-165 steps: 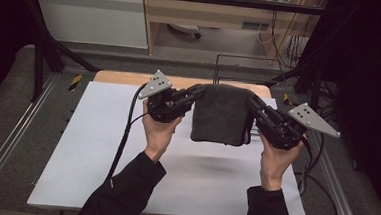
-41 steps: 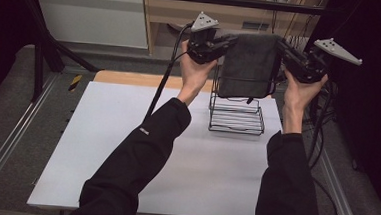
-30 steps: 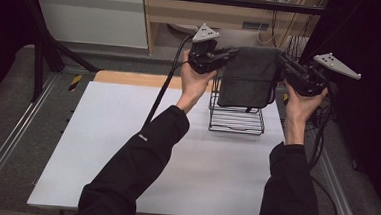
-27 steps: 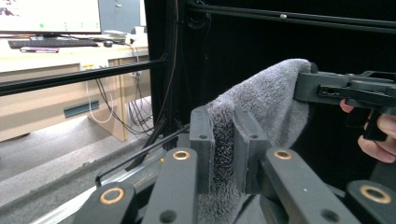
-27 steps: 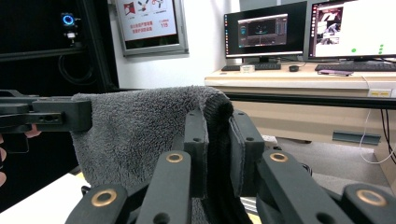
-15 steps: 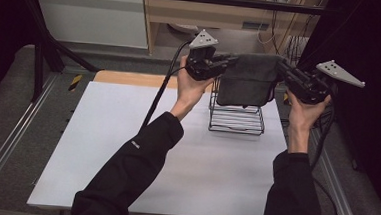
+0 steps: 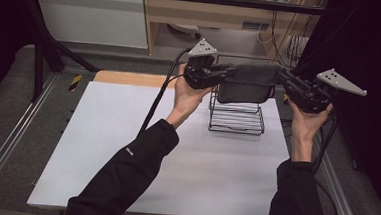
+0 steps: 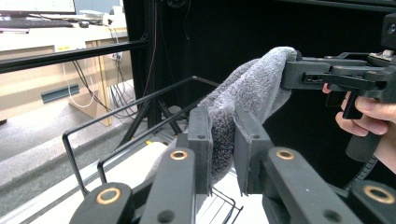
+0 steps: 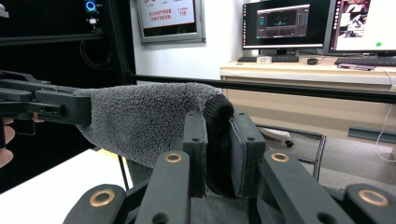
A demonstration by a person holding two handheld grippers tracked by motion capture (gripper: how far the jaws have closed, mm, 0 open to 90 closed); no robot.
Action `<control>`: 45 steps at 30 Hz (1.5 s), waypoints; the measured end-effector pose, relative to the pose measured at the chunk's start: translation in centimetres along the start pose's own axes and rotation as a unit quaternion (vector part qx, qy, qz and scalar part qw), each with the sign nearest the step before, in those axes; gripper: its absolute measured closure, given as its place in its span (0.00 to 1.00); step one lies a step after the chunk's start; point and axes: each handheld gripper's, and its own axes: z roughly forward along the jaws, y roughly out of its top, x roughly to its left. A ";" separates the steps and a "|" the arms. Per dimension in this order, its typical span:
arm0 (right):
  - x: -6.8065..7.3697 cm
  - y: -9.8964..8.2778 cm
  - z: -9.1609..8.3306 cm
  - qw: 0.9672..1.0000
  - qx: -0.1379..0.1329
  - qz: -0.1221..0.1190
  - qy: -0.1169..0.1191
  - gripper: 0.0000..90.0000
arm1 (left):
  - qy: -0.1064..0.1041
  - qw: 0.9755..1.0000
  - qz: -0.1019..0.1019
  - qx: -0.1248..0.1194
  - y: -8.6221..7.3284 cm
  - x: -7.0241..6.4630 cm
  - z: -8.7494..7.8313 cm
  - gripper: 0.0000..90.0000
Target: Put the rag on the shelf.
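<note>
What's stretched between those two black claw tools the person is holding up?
A grey towel spans from the left gripper to the right gripper, pinched in both sets of fingers, above a black wire rack, in the high view.

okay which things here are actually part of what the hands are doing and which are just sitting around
In use:
- dark grey fluffy towel, stretched between both grippers
- black wire rack, under the towel
- left gripper, shut on one towel end
- right gripper, shut on the other end

Lying about:
- small yellow-and-black object, beside the white table's far left corner
- computer monitors on the desk behind

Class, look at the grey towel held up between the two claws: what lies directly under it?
Under the grey towel stands a black wire rack on the white table. The towel covers the rack's top rails.
</note>
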 end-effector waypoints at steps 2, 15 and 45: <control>0.1 -0.1 -0.1 1.000 0.003 -0.002 0.000 0.88 | 0.000 1.000 0.003 0.005 -0.3 -0.1 -0.1 0.86; 0.2 -2.3 -0.9 0.999 0.031 -0.003 0.013 0.87 | -0.006 0.999 0.008 0.049 -2.4 -0.8 -0.2 0.84; 0.0 -3.7 -1.4 0.998 0.048 0.000 0.038 0.67 | 0.011 0.995 -0.004 0.102 -1.4 -1.3 0.5 0.99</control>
